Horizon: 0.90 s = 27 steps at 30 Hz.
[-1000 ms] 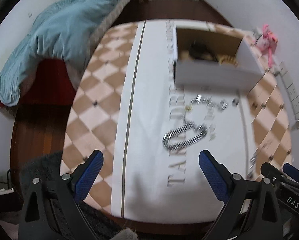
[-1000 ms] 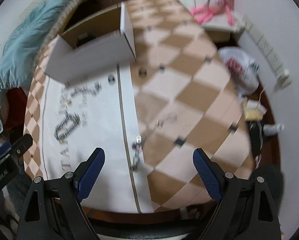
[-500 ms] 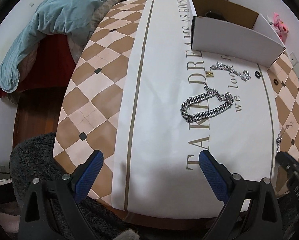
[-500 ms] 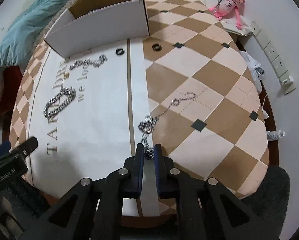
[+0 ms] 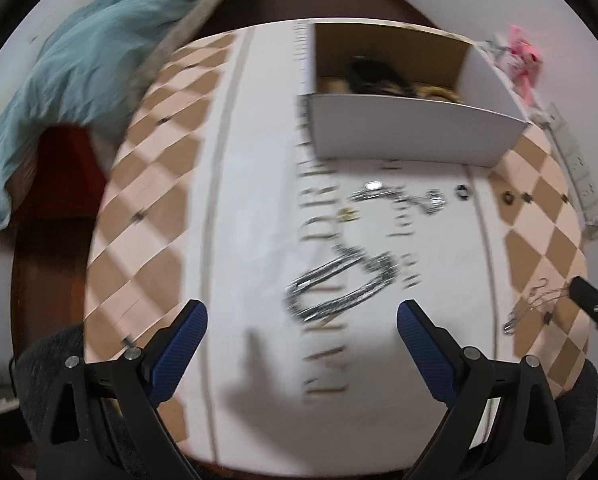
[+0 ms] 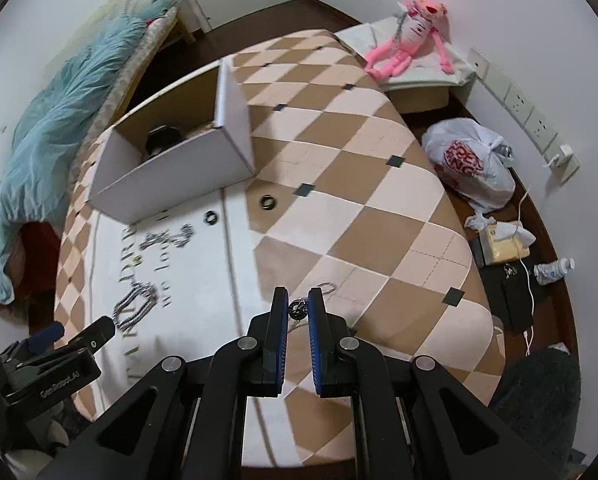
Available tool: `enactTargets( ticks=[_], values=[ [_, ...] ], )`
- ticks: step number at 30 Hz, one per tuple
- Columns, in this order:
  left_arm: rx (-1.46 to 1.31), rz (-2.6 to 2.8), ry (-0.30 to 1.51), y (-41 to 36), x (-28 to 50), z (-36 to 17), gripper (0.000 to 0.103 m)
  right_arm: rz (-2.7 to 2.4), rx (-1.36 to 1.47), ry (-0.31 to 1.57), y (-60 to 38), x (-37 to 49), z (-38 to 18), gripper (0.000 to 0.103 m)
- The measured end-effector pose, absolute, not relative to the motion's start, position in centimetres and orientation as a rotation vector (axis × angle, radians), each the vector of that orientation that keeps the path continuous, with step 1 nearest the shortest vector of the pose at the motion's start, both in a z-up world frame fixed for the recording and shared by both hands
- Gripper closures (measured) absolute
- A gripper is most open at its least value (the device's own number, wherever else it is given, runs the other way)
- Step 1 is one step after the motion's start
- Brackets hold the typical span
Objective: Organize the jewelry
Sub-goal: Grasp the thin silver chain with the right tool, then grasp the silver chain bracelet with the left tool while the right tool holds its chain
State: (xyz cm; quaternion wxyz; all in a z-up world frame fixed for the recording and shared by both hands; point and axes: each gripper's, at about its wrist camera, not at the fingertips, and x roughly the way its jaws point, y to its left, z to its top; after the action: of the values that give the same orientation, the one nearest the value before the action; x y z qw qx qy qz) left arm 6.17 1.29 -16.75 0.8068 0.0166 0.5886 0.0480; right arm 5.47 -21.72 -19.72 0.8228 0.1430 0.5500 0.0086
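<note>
My right gripper [image 6: 298, 309] is shut on a thin silver necklace [image 6: 298, 308] and holds it above the checkered tablecloth; the chain hangs from it in the left wrist view [image 5: 533, 306]. My left gripper [image 5: 302, 330] is open and empty above a thick silver chain bracelet [image 5: 339, 286]. A smaller silver bracelet [image 5: 399, 198] and two dark rings [image 5: 462, 191] [image 5: 509, 198] lie in front of an open white cardboard box [image 5: 411, 136]. The box [image 6: 171, 168] holds dark and golden items.
The table [image 6: 339, 184] has a white centre strip with lettering. A blue blanket [image 5: 71, 68] lies on a bed at the left. A pink plush toy [image 6: 407, 36], a white plastic bag [image 6: 467, 164] and floor clutter sit at the right.
My right gripper has lifted the thin necklace off the cloth and risen. The left view has moved in closer to the thick bracelet and the box.
</note>
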Motion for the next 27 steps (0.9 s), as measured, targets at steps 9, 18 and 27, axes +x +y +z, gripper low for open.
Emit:
enactTargets(
  ticks=[9, 18, 27],
  values=[
    [0.076, 0.023, 1.319, -1.9, 8.7, -19.7, 0.069, -0.017, 0.361, 1.2, -23.7, 5.3, -21.3, 0.093],
    [0.048, -0.025, 1.262, -1.6, 8.5, -18.7, 0.097, 0.038, 0.44, 1.173, -24.6, 4.6, -19.4, 0.093],
    [-0.049, -0.087, 1.184, -0.1, 6.4, -12.9, 0.097, 0.157, 0.449, 1.121, -23.0, 4.3, -14.4, 0.093]
  ],
)
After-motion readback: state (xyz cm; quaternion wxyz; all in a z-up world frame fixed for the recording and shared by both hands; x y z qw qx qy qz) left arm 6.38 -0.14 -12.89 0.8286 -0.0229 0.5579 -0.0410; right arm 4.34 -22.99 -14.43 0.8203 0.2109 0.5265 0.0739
